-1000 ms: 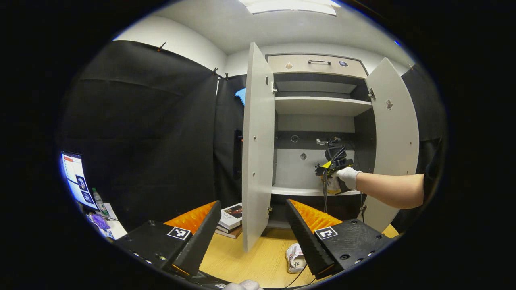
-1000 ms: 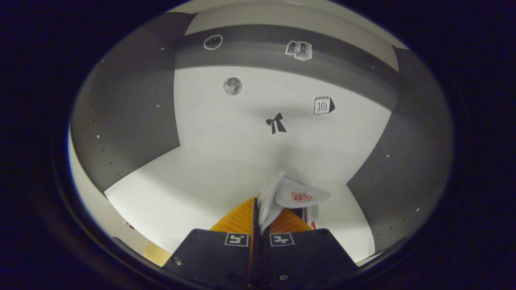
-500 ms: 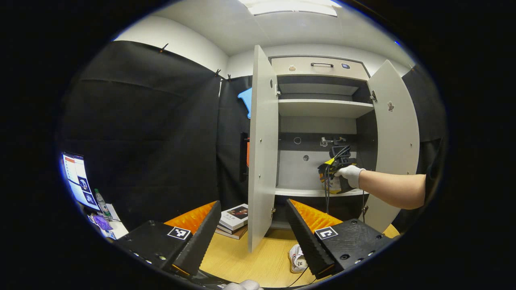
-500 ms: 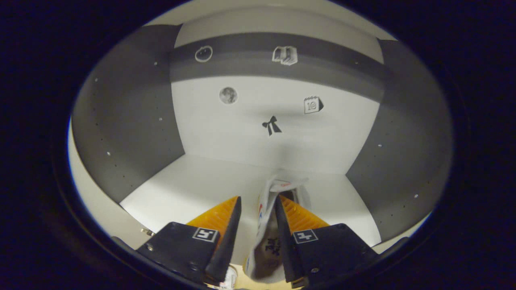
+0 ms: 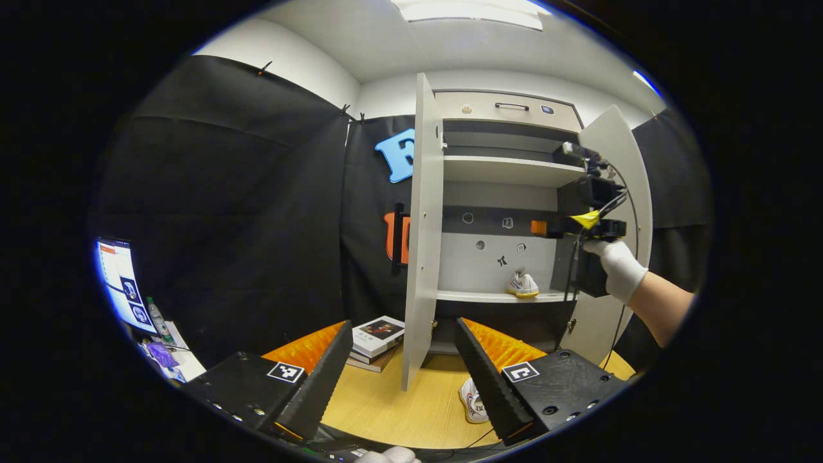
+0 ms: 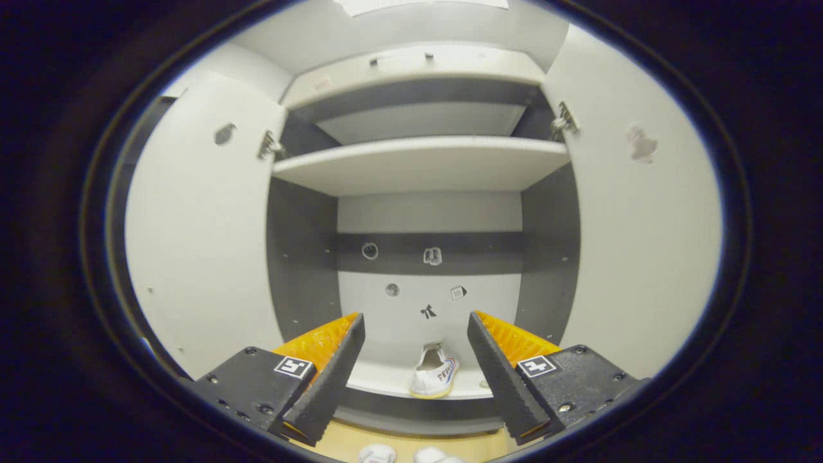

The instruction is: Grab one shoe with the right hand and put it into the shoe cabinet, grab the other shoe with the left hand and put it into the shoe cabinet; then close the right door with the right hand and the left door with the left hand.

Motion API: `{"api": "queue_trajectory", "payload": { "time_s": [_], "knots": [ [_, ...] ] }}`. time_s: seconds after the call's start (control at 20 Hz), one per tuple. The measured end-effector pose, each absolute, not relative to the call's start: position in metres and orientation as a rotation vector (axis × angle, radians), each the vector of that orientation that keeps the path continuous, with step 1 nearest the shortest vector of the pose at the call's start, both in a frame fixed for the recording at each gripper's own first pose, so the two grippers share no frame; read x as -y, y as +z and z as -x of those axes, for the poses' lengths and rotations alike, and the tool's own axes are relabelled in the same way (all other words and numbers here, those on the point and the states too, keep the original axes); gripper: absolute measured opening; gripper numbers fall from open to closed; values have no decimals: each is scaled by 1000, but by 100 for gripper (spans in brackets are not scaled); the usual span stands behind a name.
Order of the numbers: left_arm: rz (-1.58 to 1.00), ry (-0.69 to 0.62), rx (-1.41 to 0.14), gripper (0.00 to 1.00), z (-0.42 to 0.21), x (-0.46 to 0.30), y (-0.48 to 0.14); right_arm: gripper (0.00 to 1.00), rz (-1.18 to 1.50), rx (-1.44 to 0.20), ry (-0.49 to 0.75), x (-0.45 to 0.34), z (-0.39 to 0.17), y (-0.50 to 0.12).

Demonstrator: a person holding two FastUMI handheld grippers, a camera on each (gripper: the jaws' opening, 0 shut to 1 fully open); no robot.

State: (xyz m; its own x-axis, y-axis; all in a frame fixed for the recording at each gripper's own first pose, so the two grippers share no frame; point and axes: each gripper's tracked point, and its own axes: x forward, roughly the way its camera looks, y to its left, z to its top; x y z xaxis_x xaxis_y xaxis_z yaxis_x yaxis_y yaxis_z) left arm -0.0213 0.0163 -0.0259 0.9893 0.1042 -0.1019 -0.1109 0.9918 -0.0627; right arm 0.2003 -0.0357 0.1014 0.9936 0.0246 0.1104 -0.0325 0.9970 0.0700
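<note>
At centre frame of the right gripper view, one white sneaker (image 6: 434, 379) already sits on the shoe cabinet's lower shelf (image 6: 386, 384). The right claw (image 6: 416, 370) is wide open and empty. The left claw (image 5: 404, 373) is likewise open and empty, with the second sneaker (image 5: 472, 402) on the wooden floor (image 5: 392, 411) at lower centre. Both doors remain open, the left door (image 5: 421, 225) and the right door (image 6: 636, 244).

Pretty basic booth: black cloth (image 5: 244, 212) is hung along the walls, a ceiling light panel (image 5: 476, 9) is switched on, and a wooden floor (image 5: 392, 411) is seen below.
</note>
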Motion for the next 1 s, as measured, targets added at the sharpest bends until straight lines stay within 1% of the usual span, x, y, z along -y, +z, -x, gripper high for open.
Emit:
{"api": "queue_trajectory", "payload": {
  "time_s": [0.05, 0.1, 0.15, 0.2, 0.25, 0.3, 0.45, 0.5, 0.6, 0.7, 0.8, 0.9, 0.95, 1.0],
  "knots": [
    [68, 95, -99, 96, 23, -16, -27, 100, -65, 125, 40, 33, -169, 101],
    [60, 86, -102, 96, 26, -17, -29, 97, -58, 129, 48, 31, -142, 100],
    [52, 75, -105, 96, 27, -19, -32, 100, -49, 138, 50, 30, -116, 95],
    [49, 60, -111, 96, 30, -18, -36, 97, -47, 145, 52, 31, -91, 95],
    [45, 37, -113, 96, 33, -15, -39, 100, -47, 147, 50, 30, -70, 89],
    [39, 17, -115, 96, 35, -13, -42, 97, -46, 136, 39, 32, -47, 82],
    [17, -48, -141, 96, 36, -4, -58, 100, -45, 115, -3, 44, 10, 61],
    [15, -70, -153, 96, 35, 1, -64, 97, -43, 103, -13, 40, 21, 56],
    [9, -103, -171, 96, 32, 12, -78, 97, -45, 80, -28, 45, 41, 38],
    [12, -139, -229, 96, 29, 26, -102, 96, -25, 51, -57, 59, 55, 24],
    [26, -181, -294, 96, 27, 48, -129, 97, -10, 13, -63, 68, 59, 12],
    [14, -193, -334, 96, 18, 63, -155, 97, 5, -2, -45, 75, 54, 11],
    [-2, -194, -350, 97, 10, 67, -167, 100, 12, -8, -33, 79, 50, 9],
    [-26, -198, -362, 96, 2, 74, -182, 100, 20, -14, -19, 83, 46, 9]
  ]
}}
